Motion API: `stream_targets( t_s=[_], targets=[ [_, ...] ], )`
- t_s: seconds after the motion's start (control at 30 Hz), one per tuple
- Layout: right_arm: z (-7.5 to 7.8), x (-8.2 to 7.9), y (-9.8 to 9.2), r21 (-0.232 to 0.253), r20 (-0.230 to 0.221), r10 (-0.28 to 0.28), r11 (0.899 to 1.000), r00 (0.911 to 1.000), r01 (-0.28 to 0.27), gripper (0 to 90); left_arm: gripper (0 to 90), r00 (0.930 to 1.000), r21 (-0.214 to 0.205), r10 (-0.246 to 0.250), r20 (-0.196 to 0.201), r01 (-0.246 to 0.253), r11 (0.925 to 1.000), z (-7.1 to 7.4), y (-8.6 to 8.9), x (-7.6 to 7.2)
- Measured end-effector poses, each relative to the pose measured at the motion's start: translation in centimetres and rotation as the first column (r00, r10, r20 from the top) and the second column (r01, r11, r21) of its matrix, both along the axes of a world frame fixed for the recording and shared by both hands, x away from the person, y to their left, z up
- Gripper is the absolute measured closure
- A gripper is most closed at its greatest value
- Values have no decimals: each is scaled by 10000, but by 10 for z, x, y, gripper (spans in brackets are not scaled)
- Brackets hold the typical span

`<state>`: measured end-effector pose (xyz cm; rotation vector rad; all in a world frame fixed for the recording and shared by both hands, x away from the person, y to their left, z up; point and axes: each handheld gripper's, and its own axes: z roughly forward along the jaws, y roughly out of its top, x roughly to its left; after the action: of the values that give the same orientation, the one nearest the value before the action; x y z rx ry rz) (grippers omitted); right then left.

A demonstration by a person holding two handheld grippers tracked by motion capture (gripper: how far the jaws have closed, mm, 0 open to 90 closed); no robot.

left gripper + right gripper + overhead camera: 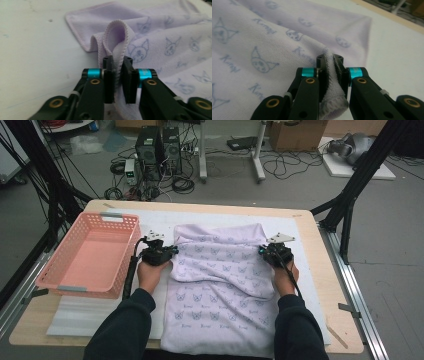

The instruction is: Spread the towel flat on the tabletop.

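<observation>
Pink plastic basket [90,255] sits at the desk's [320,285] left end with nothing in it. Beside it a lilac printed towel [220,285] lies spread on a white mat [75,315], its far end rumpled and its near edge hanging past the desk's front. The left hand-held gripper [117,75] has a raised loop of the towel's hem between its pads, which look slightly apart. The right hand-held gripper [330,68] pinches the towel's opposite edge tightly. Dark sleeves cover the towel's near corners. Computers and cables clutter the floor beyond.
</observation>
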<state>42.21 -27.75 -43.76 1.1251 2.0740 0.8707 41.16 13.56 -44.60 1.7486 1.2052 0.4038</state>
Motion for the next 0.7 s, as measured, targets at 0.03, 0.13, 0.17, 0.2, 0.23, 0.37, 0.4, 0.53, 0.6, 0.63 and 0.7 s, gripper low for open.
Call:
stream_targets(
  t_s=[0.03,0.13,0.17,0.2,0.23,0.37,0.4,0.53,0.6,0.63,0.7],
  targets=[
    [1,2,-1,-289,229,-313,9991,9992,319,843,626,9999,-224,-63,-99,61,9997,1,0,-1],
    [1,6,-11,218,226,-1023,9946,9945,1018,825,472,9983,-306,-554,-206,548,9980,5,2,-5],
    [2,5,-14,468,152,-1092,9930,9939,1083,803,449,9969,-338,-740,-252,731,9967,7,3,-7],
    [2,3,-16,602,150,-1152,9916,9932,1141,767,441,9949,-419,-971,-285,959,9945,8,4,-10],
    [4,1,-16,688,189,-1160,9910,9931,1144,714,434,9915,-398,-1256,-335,1243,9914,10,4,-12],
    [14,-9,-18,1487,111,-740,9863,9972,716,600,429,9847,-207,-1736,-123,1733,9847,13,1,-24],
    [18,-13,-18,1603,166,-573,9856,9982,539,580,428,9845,-111,-1753,-103,1752,9845,12,0,-27],
    [31,-31,-13,1984,236,227,9798,9995,-269,522,428,9823,54,-1809,-483,1814,9834,1,-3,-32],
    [33,-43,-12,2095,68,694,9754,9976,-693,509,430,9795,234,-1900,-664,1919,9811,-3,-6,-35],
    [33,-52,-12,2034,-2,859,9755,9963,-840,501,438,9780,322,-1956,-723,1983,9796,-4,-8,-36],
    [30,-62,-14,2112,-151,1046,9724,9944,-991,493,478,9746,901,-2180,-510,2219,9709,-5,-13,-39]
  ],
)
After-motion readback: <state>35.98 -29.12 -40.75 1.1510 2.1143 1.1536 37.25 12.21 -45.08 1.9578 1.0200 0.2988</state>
